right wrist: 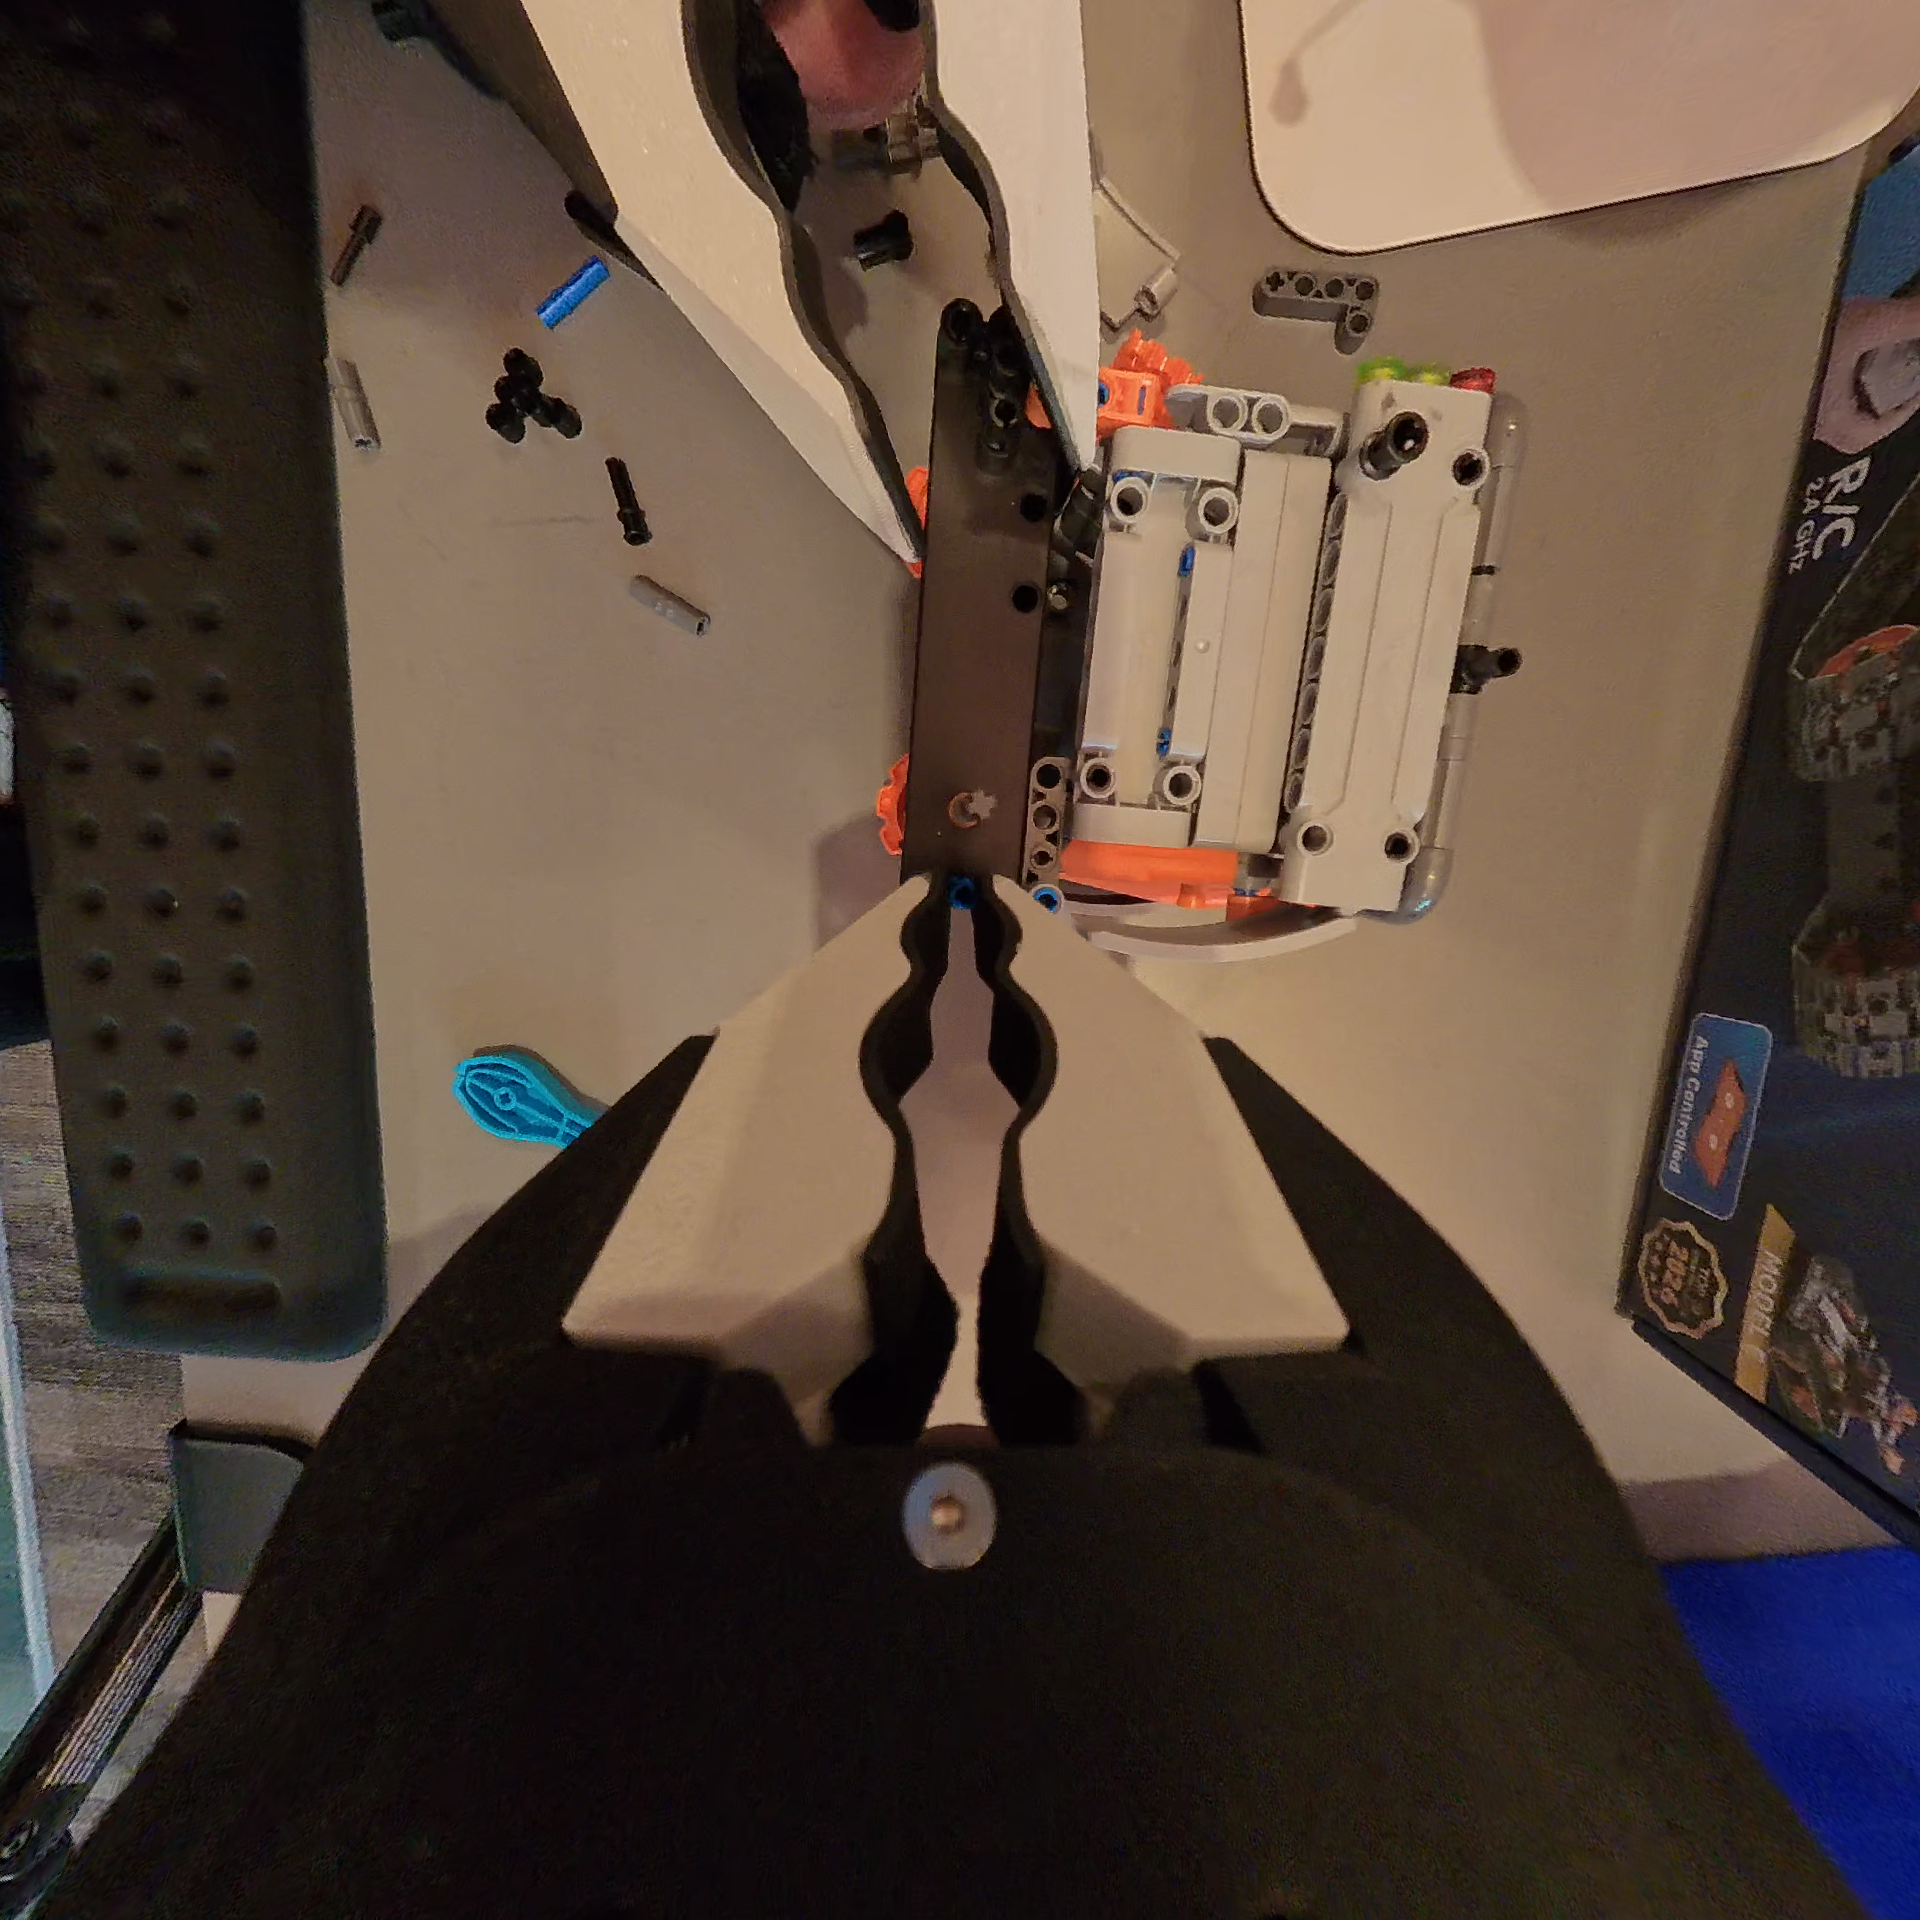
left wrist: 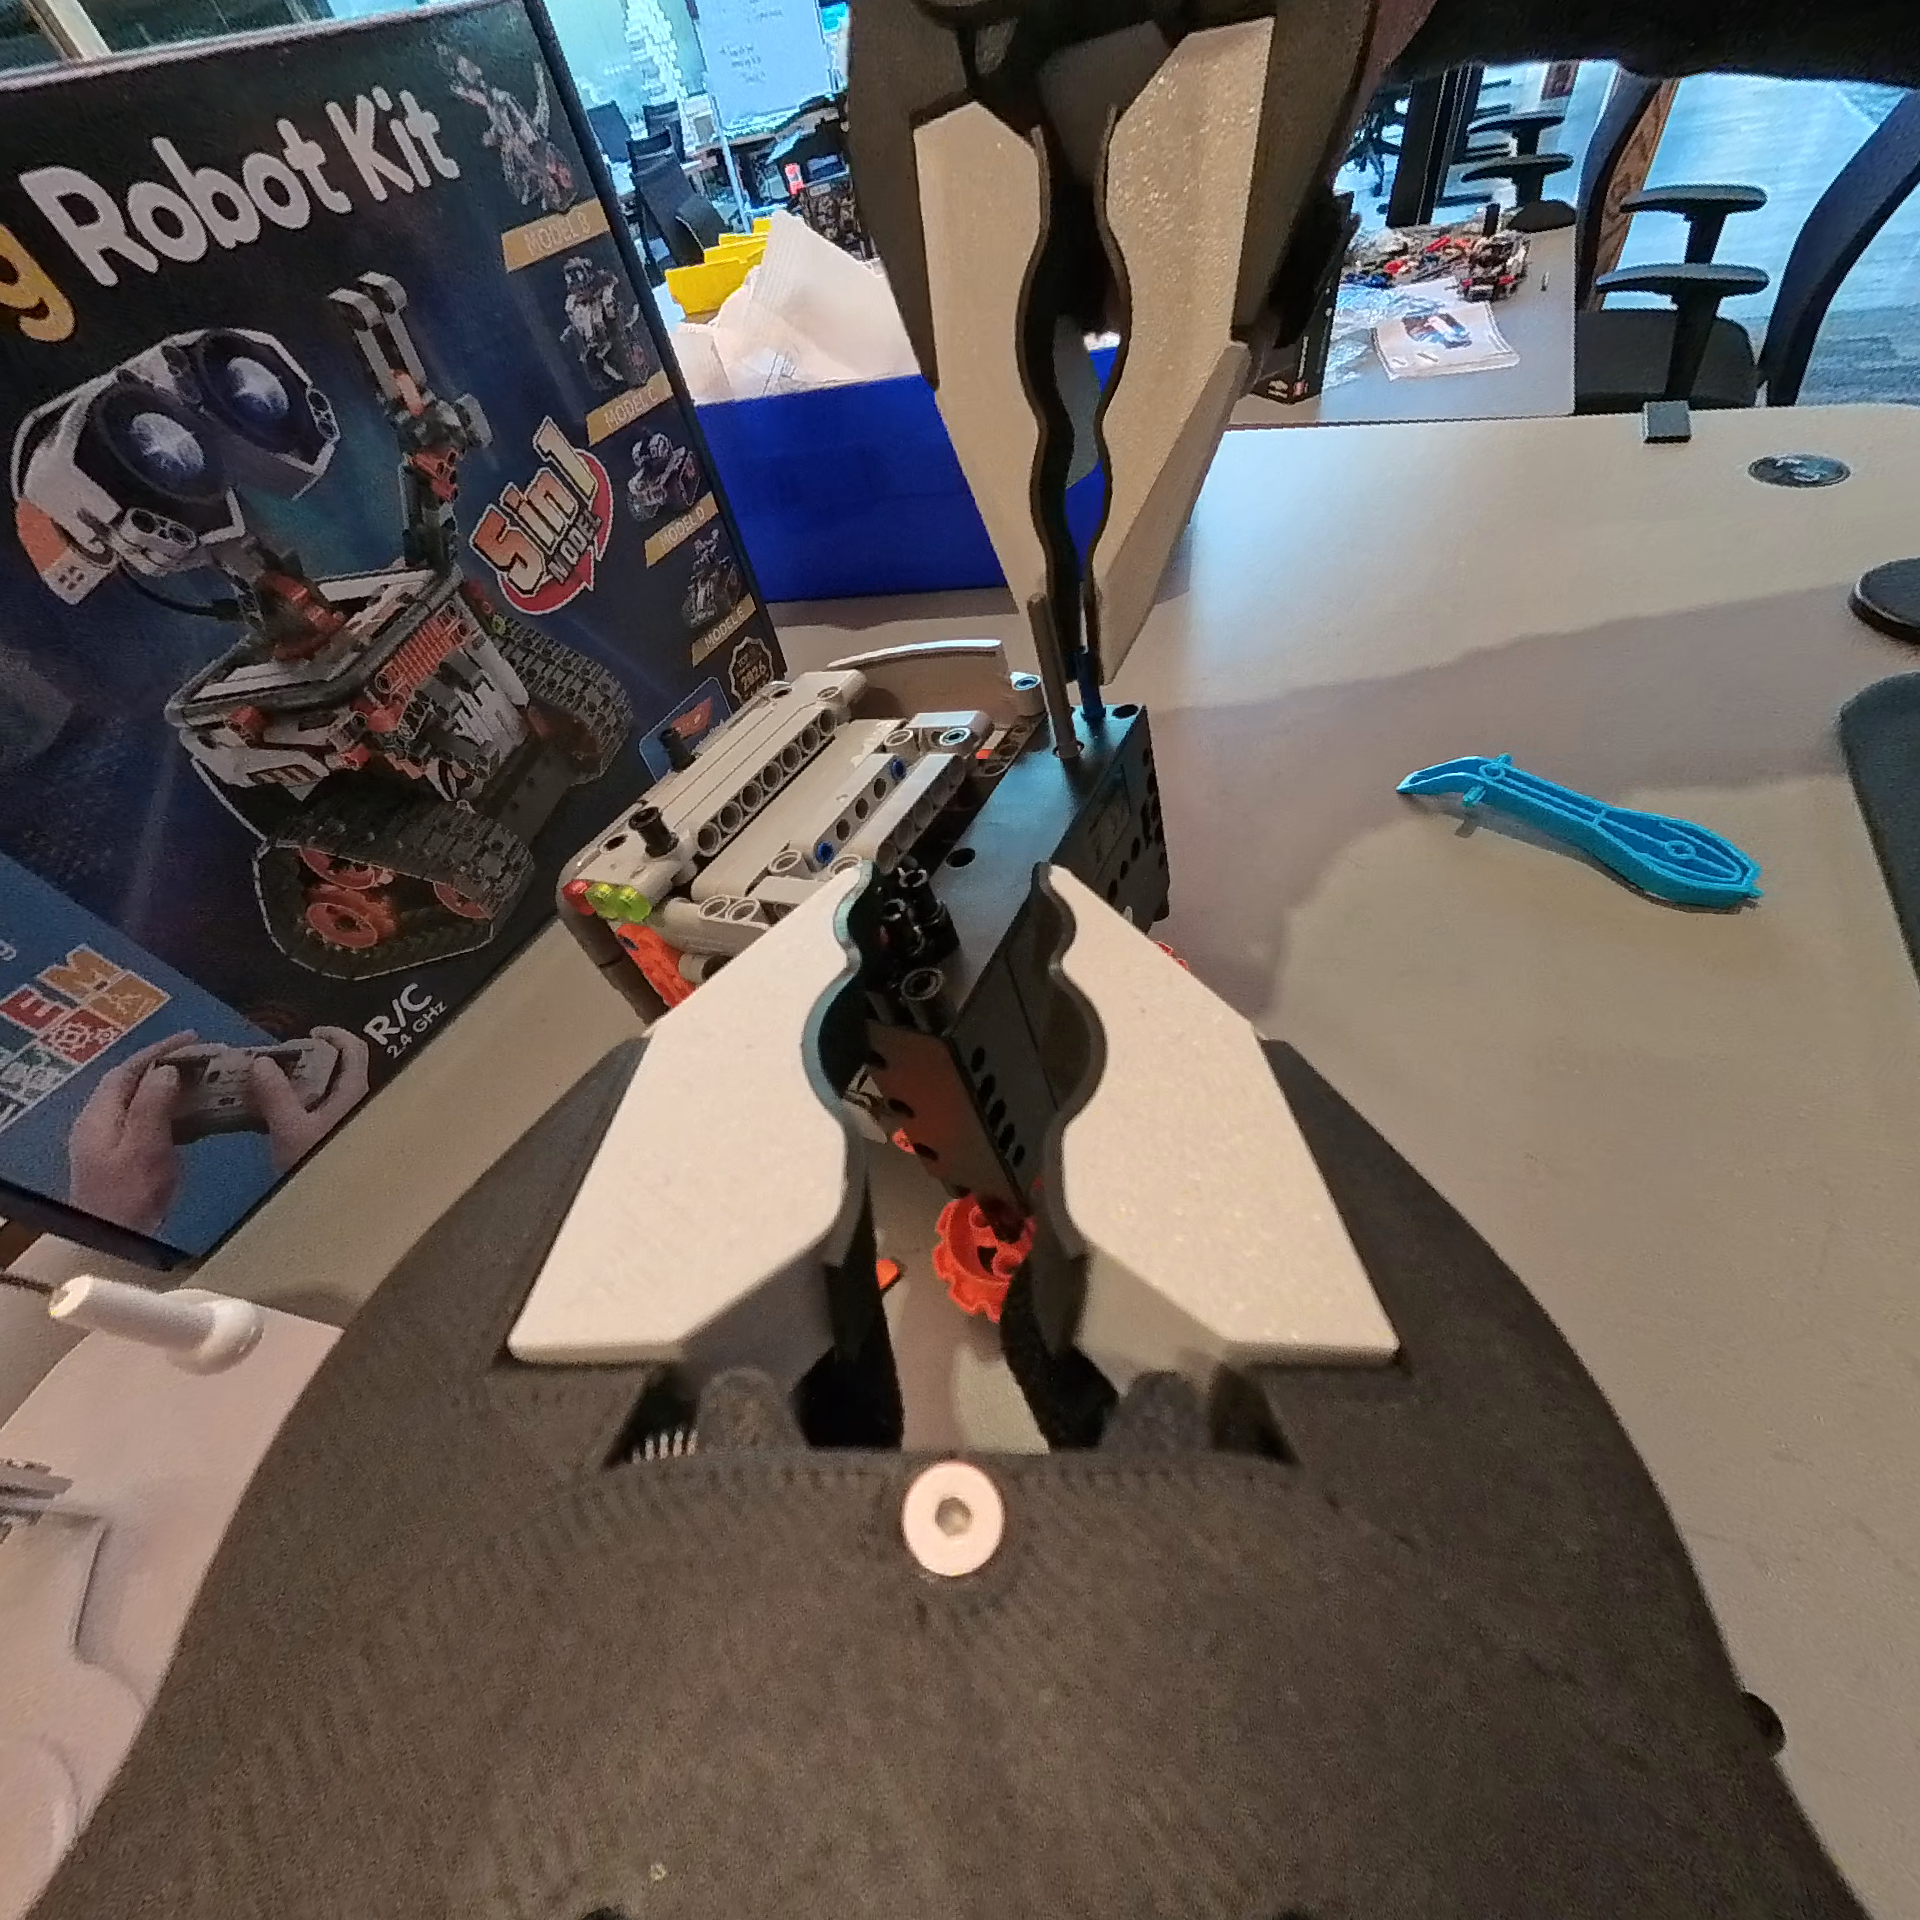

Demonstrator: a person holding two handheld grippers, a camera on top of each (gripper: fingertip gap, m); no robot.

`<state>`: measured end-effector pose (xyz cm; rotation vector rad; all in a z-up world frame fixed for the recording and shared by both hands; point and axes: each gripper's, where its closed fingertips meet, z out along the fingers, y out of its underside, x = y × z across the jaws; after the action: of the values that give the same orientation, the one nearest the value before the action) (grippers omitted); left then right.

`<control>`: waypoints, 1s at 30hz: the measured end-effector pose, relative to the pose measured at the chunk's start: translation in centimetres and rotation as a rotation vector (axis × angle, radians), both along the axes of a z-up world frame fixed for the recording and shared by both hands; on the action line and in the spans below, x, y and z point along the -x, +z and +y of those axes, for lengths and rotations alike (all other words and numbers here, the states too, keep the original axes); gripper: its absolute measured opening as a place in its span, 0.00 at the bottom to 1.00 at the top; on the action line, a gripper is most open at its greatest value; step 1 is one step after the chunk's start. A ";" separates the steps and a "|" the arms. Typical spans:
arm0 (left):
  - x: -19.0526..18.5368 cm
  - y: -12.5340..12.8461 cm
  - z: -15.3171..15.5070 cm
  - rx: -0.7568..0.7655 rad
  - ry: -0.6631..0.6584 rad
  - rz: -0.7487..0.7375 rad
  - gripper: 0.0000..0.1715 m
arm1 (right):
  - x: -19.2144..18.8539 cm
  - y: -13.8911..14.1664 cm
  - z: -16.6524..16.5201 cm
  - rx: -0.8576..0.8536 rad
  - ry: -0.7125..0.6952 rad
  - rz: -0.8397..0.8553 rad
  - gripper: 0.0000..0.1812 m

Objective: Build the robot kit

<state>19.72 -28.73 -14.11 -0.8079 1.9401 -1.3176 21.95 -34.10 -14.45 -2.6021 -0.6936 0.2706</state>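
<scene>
Both grippers on the model, one at each end.

Left gripper [left wrist: 951, 935] is clamped on the near end of the black block [right wrist: 982, 665] of the model [right wrist: 1278, 665] on the table [left wrist: 1455, 1195]; right gripper [right wrist: 961, 899] pinches a blue pin [right wrist: 962, 894] at the far end (jaws nearly closed). Blue tool [left wrist: 1579, 831] lies well apart; kit box [left wrist: 312, 571] stands beside.

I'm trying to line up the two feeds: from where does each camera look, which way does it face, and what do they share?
Left wrist view: on the left gripper, looking level across the table; it is shut on the black block of the brick model, with the right gripper descending opposite.
Right wrist view: on the right gripper, looking straight down, pinching a blue pin.
Shared: block, both grippers, blue tool.
</scene>
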 end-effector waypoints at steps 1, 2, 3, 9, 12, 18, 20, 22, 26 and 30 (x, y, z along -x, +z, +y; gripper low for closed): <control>0.0 0.0 0.1 0.004 0.001 0.000 0.16 | 0.1 0.0 0.0 0.000 -0.002 0.008 0.01; 0.0 0.0 0.1 0.008 -0.001 0.000 0.16 | 0.1 -0.1 0.0 0.002 0.000 0.003 0.01; 0.0 0.0 0.1 0.012 -0.003 0.002 0.16 | 0.1 -0.1 0.0 0.004 0.006 -0.011 0.01; 0.2 0.5 0.3 0.027 -0.018 0.003 0.16 | 0.3 1.0 0.3 -0.018 -0.045 -0.011 0.06; 1.1 2.5 1.9 0.099 -0.008 -0.029 0.20 | 0.7 2.8 -0.2 -0.076 -0.083 -0.015 0.12; 4.8 2.8 5.6 -0.031 0.061 0.021 0.18 | 4.8 4.2 -0.9 -0.230 -0.157 0.046 0.10; 6.6 1.9 5.7 -0.068 0.053 0.077 0.17 | 6.6 3.5 -1.1 -0.256 -0.172 0.110 0.09; 8.3 1.1 5.8 -0.079 0.058 0.122 0.17 | 7.9 2.3 -1.4 -0.263 -0.195 0.158 0.08; 11.3 -0.8 6.0 -0.115 0.069 0.222 0.18 | 10.1 0.8 -1.4 -0.298 -0.225 0.231 0.06; 14.0 -2.4 7.0 -0.137 0.095 0.316 0.18 | 11.9 -0.8 -1.1 -0.304 -0.246 0.283 0.06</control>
<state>5.75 -21.69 -16.52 -1.0761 2.1770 -1.0362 10.03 -35.19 -15.23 -2.2686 -0.2861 0.4117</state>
